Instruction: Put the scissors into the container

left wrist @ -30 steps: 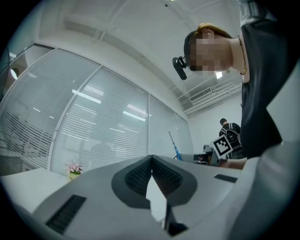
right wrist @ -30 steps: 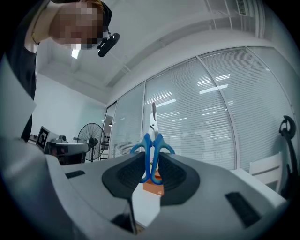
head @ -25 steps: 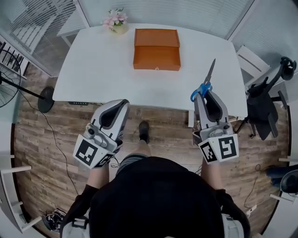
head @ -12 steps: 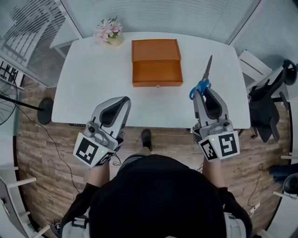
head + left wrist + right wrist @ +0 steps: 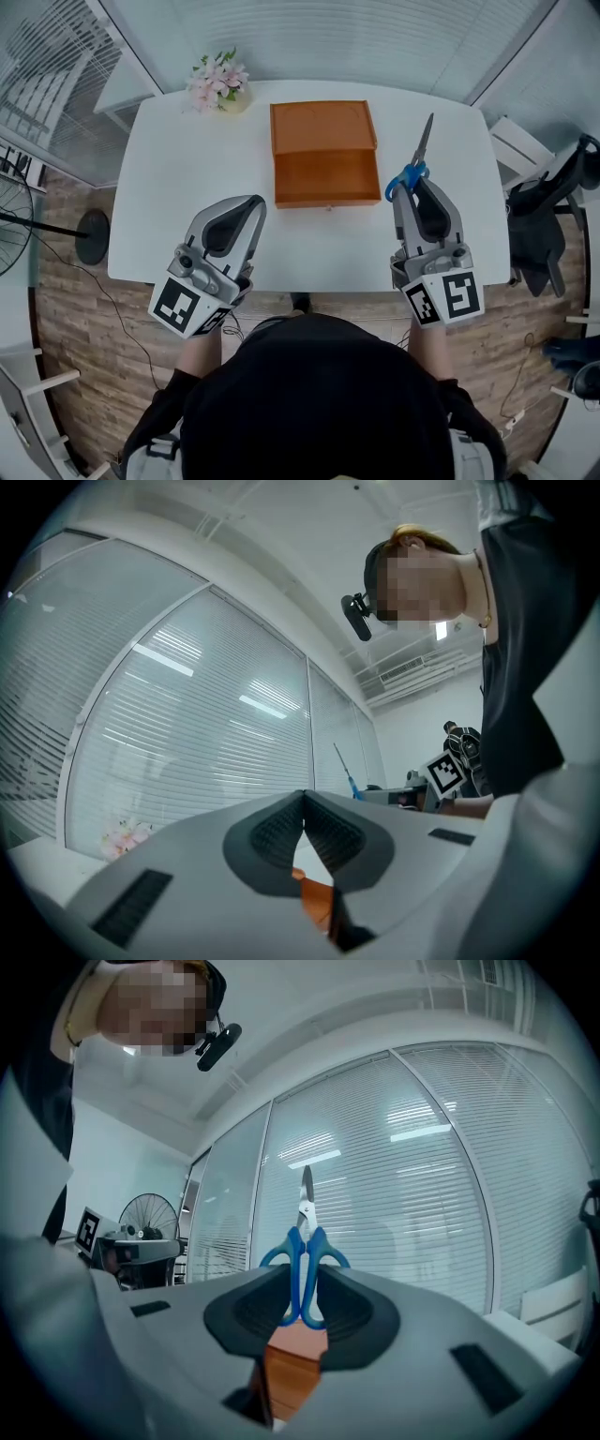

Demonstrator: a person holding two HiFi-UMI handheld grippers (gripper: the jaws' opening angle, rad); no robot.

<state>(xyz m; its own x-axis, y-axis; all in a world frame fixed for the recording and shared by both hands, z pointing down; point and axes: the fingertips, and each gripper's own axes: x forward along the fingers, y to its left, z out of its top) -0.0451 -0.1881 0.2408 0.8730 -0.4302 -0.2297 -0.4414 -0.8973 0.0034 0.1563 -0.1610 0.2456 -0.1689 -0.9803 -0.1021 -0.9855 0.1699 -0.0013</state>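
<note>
The scissors' (image 5: 302,1241) lower handle loops vanish between the right gripper's (image 5: 302,1277) pads, and the box (image 5: 291,1363) is mostly hidden behind them and behind the left gripper's (image 5: 303,799) meeting tips.

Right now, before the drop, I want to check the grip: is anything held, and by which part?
The right gripper is shut on the scissors, clamping their blue handles, blades pointing away. The left gripper is shut, holding nothing.
</note>
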